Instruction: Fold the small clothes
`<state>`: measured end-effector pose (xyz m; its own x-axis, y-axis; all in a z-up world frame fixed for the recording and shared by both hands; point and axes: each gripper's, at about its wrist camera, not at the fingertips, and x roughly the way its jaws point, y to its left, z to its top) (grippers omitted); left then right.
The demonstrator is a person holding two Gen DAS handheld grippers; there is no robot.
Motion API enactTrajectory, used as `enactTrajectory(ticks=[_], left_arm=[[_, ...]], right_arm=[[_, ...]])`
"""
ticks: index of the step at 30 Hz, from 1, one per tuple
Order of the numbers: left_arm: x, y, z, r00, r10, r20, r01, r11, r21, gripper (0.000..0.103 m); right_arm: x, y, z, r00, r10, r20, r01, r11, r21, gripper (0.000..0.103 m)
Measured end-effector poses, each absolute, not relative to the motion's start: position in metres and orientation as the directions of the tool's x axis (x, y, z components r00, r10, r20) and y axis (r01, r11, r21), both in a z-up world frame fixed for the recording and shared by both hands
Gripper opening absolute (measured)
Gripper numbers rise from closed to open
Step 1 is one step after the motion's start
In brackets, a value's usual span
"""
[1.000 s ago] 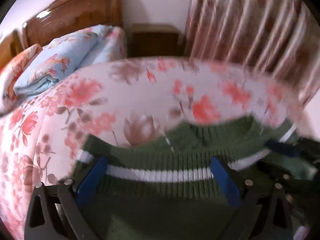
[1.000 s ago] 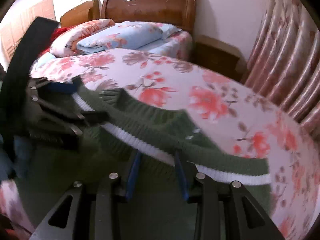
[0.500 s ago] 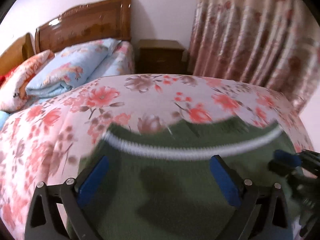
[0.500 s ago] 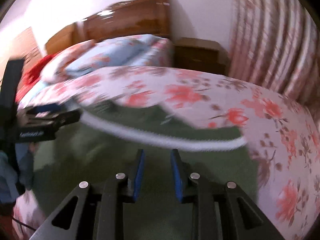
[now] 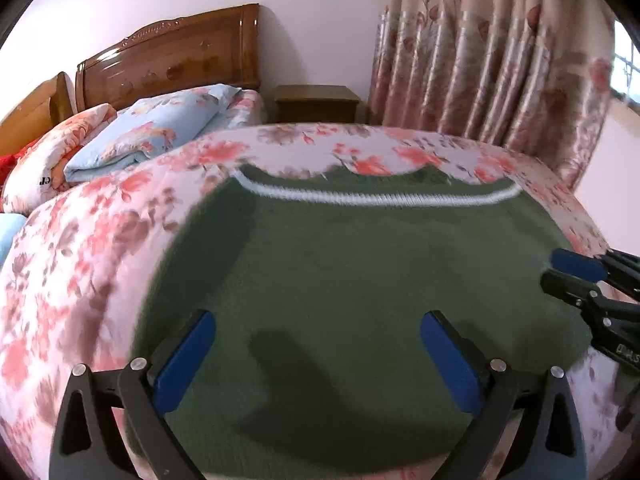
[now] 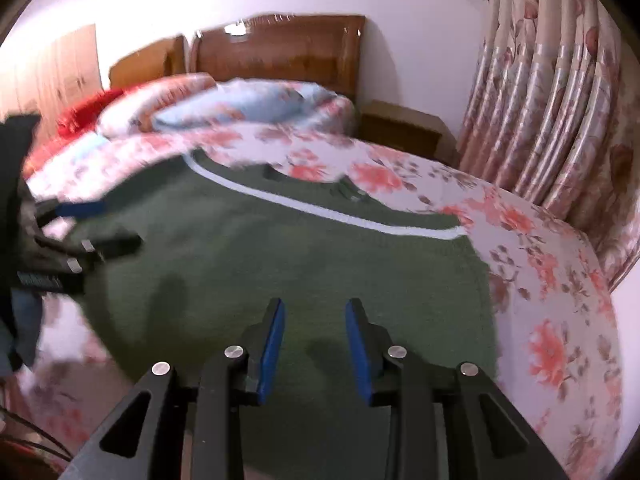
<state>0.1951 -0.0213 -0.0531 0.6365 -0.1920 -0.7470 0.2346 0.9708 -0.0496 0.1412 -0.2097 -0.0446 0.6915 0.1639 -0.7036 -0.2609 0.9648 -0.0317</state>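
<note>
Green knit sweater (image 5: pixel 352 280) lies spread flat on the floral bedspread (image 5: pixel 80 248), no fold visible yet, whole fold left I reckon, my left gripper (image 5: pixel 320 344) spread wide, right gripper (image 6: pixel 315 330) parted, both empty above it.

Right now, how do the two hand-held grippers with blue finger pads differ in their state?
The left gripper has its jaws spread wide, while the right gripper has its jaws only partly apart. In the left wrist view the left gripper sits over the middle of the green knitted sweater, while the right gripper appears at the sweater's right edge. Neither holds any cloth, and both are over the sweater.
</note>
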Motion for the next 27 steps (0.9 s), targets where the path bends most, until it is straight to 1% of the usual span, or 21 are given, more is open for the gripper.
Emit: enactTrajectory(ticks=[2, 3, 4, 6, 8, 9, 13, 15, 17, 19, 21, 23, 25, 27], left_arm=[[0.192, -0.029, -0.07, 0.623, -0.165, -0.765, 0.239, 0.971, -0.014, 0.103], [0.187, -0.028, -0.071, 0.651, -0.176, -0.739, 0.236, 0.971, -0.023, 0.103], [0.186, -0.024, -0.071, 0.65, -0.183, -0.738, 0.229, 0.973, -0.04, 0.103], [0.187, -0.018, -0.07, 0.645, -0.177, -0.743, 0.219, 0.975, -0.043, 0.103], [0.185, -0.014, -0.07, 0.648, -0.179, -0.74, 0.229, 0.973, -0.034, 0.103], [0.182, -0.013, -0.07, 0.651, -0.183, -0.737, 0.233, 0.972, -0.035, 0.103], [0.163, -0.005, -0.059, 0.669, -0.156, -0.726, 0.216, 0.976, -0.011, 0.103], [0.155, 0.002, -0.052, 0.693, -0.146, -0.706, 0.197, 0.98, -0.008, 0.103], [0.156, 0.009, -0.049, 0.703, -0.13, -0.699, 0.176, 0.984, -0.006, 0.103], [0.166, 0.02, -0.053, 0.69, -0.096, -0.718, 0.136, 0.991, -0.002, 0.103], [0.173, 0.027, -0.061, 0.672, -0.081, -0.736, 0.106, 0.994, -0.014, 0.103], [0.177, 0.032, -0.069, 0.663, -0.087, -0.743, 0.095, 0.995, -0.032, 0.103], [0.175, 0.034, -0.071, 0.668, -0.096, -0.738, 0.095, 0.995, -0.044, 0.103], [0.175, 0.036, -0.073, 0.668, -0.103, -0.737, 0.096, 0.994, -0.052, 0.103]], right_arm=[[0.134, -0.188, -0.054, 0.674, 0.198, -0.712, -0.33, 0.943, -0.051, 0.032], [0.133, -0.178, -0.06, 0.664, 0.196, -0.722, -0.351, 0.934, -0.07, 0.032], [0.132, -0.173, -0.066, 0.657, 0.186, -0.73, -0.363, 0.927, -0.09, 0.032], [0.127, -0.172, -0.071, 0.692, 0.18, -0.699, -0.374, 0.918, -0.134, 0.033], [0.125, -0.191, -0.07, 0.681, 0.189, -0.707, -0.35, 0.933, -0.088, 0.039], [0.125, -0.203, -0.069, 0.674, 0.19, -0.714, -0.329, 0.942, -0.06, 0.039], [0.101, -0.247, -0.06, 0.677, 0.163, -0.718, -0.261, 0.965, -0.027, 0.039], [0.078, -0.273, -0.054, 0.681, 0.168, -0.713, -0.209, 0.978, 0.031, 0.039], [0.057, -0.31, -0.053, 0.689, 0.191, -0.699, -0.129, 0.982, 0.142, 0.041], [0.042, -0.339, -0.062, 0.67, 0.191, -0.717, -0.034, 0.973, 0.227, 0.041], [0.035, -0.358, -0.074, 0.639, 0.223, -0.736, 0.031, 0.949, 0.314, 0.042], [0.03, -0.368, -0.086, 0.629, 0.286, -0.723, 0.048, 0.914, 0.403, 0.042], [0.03, -0.369, -0.089, 0.641, 0.313, -0.701, 0.048, 0.895, 0.443, 0.043], [0.036, -0.366, -0.092, 0.63, 0.383, -0.676, 0.025, 0.86, 0.51, 0.044]])
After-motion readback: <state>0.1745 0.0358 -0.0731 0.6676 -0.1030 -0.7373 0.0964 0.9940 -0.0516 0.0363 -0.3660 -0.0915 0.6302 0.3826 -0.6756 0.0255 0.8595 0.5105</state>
